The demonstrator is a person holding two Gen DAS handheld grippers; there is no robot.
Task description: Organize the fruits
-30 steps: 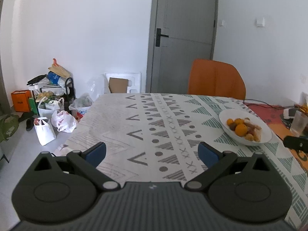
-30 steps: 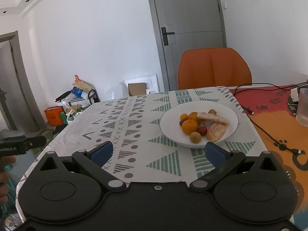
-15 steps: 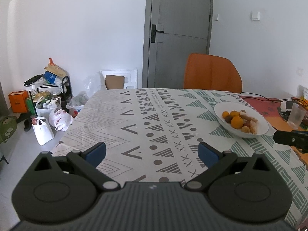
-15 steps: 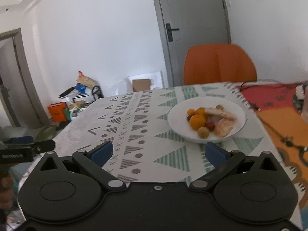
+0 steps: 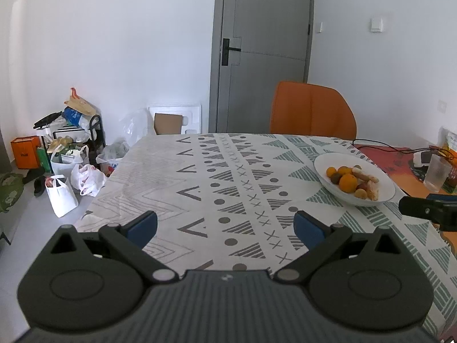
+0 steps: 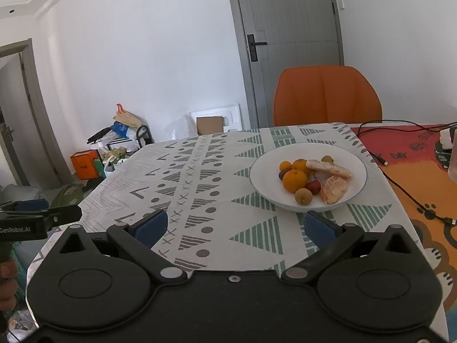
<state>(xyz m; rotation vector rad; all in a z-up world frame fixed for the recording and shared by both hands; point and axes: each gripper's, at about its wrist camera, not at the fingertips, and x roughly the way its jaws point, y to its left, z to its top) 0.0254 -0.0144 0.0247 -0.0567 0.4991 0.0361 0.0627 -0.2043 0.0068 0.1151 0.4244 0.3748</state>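
A white plate (image 6: pixel 351 154) (image 5: pixel 384 181) holds several fruits: an orange (image 6: pixel 294 181), smaller oranges, a red fruit (image 6: pixel 313 186), a brownish round fruit (image 6: pixel 303 196) and peeled citrus pieces (image 6: pixel 332 190). It sits on the patterned tablecloth (image 5: pixel 228 185), right of centre. My right gripper (image 6: pixel 234 225) is open and empty, just short of the plate's near rim. My left gripper (image 5: pixel 225 227) is open and empty over the cloth, left of the plate. Each gripper's tip shows at the edge of the other's view.
An orange chair (image 6: pixel 325 94) stands at the table's far side before a grey door (image 5: pixel 262 48). A plastic cup (image 5: pixel 435 173) and cables (image 6: pixel 400 183) lie on the orange mat to the right. Bags and boxes (image 5: pixel 65 165) clutter the floor at left.
Both grippers have tilted and shifted slightly; the plate sits a little nearer in the right wrist view. Both stay open and empty.
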